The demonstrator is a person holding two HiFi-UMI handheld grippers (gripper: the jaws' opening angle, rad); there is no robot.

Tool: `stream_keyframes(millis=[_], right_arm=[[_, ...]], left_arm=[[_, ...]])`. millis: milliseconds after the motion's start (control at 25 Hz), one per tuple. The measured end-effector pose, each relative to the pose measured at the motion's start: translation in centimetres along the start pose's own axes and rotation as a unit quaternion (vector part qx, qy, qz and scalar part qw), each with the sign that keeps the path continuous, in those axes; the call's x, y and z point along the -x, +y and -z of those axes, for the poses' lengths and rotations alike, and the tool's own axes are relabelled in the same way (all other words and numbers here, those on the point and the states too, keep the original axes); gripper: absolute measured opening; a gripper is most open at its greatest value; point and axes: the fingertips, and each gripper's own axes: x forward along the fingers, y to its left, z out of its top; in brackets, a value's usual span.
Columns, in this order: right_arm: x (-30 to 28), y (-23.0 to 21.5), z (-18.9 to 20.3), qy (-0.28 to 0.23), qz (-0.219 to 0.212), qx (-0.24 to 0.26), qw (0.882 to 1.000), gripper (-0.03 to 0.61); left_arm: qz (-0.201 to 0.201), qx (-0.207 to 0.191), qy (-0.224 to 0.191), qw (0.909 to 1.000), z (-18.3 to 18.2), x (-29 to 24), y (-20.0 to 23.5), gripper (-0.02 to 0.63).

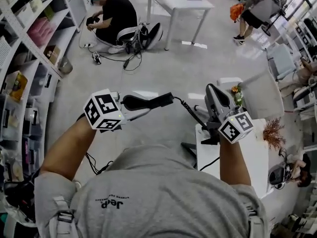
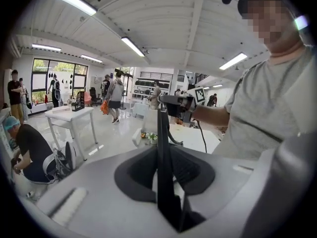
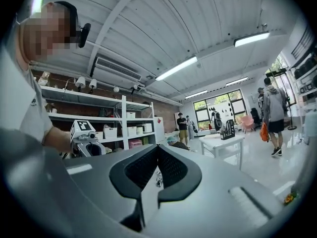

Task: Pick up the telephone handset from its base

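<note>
Fingers (image 2: pixel 136 175) of the left gripper (image 1: pixel 132 112) are clamped on the telephone handset (image 1: pixel 148 102). In the left gripper view the handset shows edge-on as a thin dark blade between the pads, which stand only narrowly apart.

Handset: in the air, roughly level, over the floor (image 1: pixel 198 68) ahead of the person's chest and off the white bench (image 1: pixel 247 162). Its coiled cord (image 1: pixel 190 112) runs from the handset's right end down toward the bench. Telephone base not made out.

Right gripper (image 1: pixel 216 97): fingertips together, nothing between them. It is held over the far end of the bench, just right of the cord.

Around:
- A small flower bunch (image 1: pixel 237 95) sits at the bench's far edge, just beside the right gripper.
- A dried reddish sprig (image 1: pixel 274 130) is at the bench's right edge.
- Shelving (image 1: pixel 29 58) runs along the left.
- A person (image 1: pixel 115 16) crouches on the floor among bags and cables, well apart from both grippers.
- A white table (image 1: pixel 176 1) stands beyond.
</note>
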Motion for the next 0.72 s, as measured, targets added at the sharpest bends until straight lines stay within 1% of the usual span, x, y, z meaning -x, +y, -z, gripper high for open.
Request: stream_keyframes(millis=[120,400,520,720], right_arm=[[-2.1,0.5,2.2,0.018,-0.014,0.005,1.000,0.005],[-5.7,1.2,7.0,0.068,-0.025,0.002,0.997,0.005],[-6.5,1.5,8.1,0.081,-0.026,0.004,0.996,0.005],[-7.0,2.0,9.6,0.100,-0.028,0.007,0.995,0.005]], left_arm=[[-0.005,-0.002,0.012,0.9999,2.3,1.5,1.3,0.137],[-0.015,0.009,0.010,0.9998,5.7,4.4,3.1,0.137],[-0.014,0.013,0.011,0.9998,6.8,5.1,3.3,0.137],[-0.016,0.023,0.000,0.9996,7.7,5.7,3.4,0.137]])
